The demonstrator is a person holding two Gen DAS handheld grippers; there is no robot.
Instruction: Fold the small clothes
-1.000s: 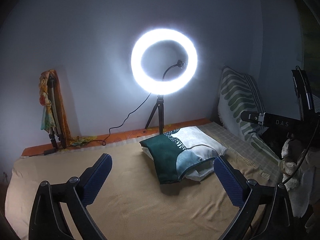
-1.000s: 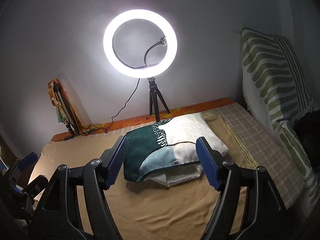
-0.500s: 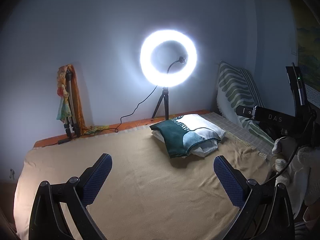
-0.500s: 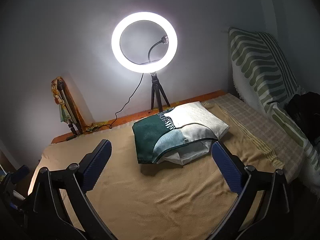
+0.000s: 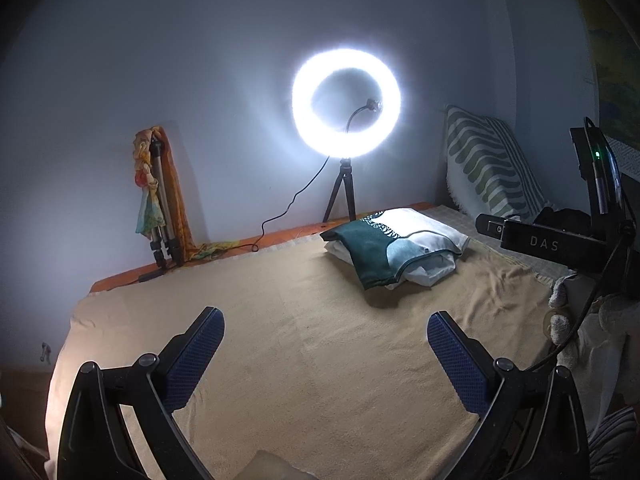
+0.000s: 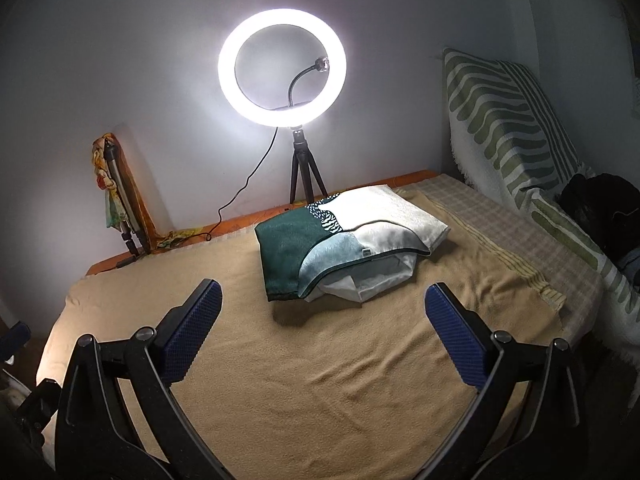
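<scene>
Teal-and-white folded garment (image 6: 344, 248) sits on the tan blanket (image 6: 320, 360) of the bed, toward the far side just in front of the ring light (image 6: 282, 66). Compared with a second ago, both grippers have backed well off it. Left gripper (image 5: 324, 344) and right gripper (image 6: 322, 320) have fingers spread wide, holding nothing. Looks like this fold's probably finished and released.

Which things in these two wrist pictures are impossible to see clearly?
- White item under the folded green patterned cloth: mostly covered in both views.
- Pale object on the beige blanket: cut by left view's bottom edge.
- Black heap beside the striped cushion: too dark in right view.
</scene>
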